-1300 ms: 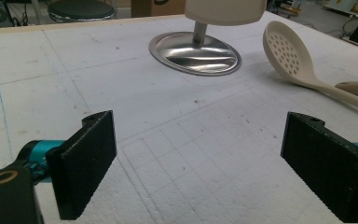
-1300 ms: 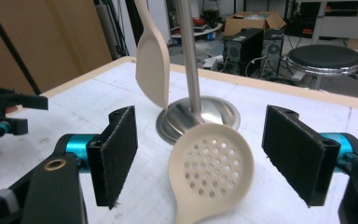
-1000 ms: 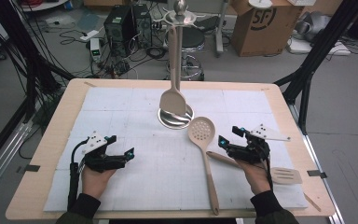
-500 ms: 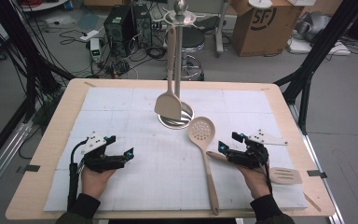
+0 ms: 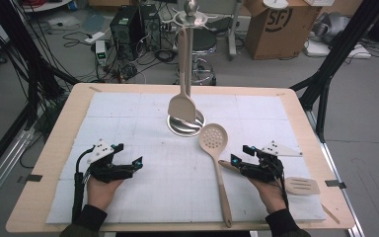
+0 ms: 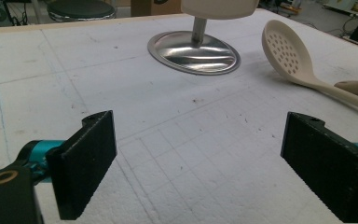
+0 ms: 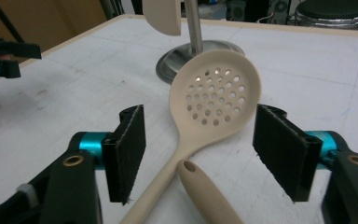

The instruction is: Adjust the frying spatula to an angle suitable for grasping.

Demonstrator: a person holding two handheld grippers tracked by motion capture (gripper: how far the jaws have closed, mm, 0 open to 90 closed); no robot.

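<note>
Lying on the near right part of the white-covered table (image 5: 128,118), the slotted spoon (image 5: 216,158) points its long handle at the near edge and its perforated bowl at the far side. A second beige handle (image 7: 207,196), with a hole in its tip, touches the spoon's handle from the right, and its flat slotted head (image 5: 302,185) rests near the right edge. The right gripper (image 5: 236,160) sits low over that spot; in the right gripper view its black fingers (image 7: 129,149) stand spread on either side of the two handles without touching them, and they have just been closing in. Well apart on the left, the left gripper (image 5: 137,164) rests in the person's hand with its fingers (image 6: 86,163) spread wide over bare table, nothing between them. Farther off, just beyond the spoon's bowl, a round metal stand base (image 5: 186,124) sits at mid-table with its post rising upright. A beige spatula (image 5: 181,106) hangs from the top of that stand, its blade just above the base. Beyond the table lie a cardboard box (image 5: 276,27), cables and a stool on the floor.
</note>
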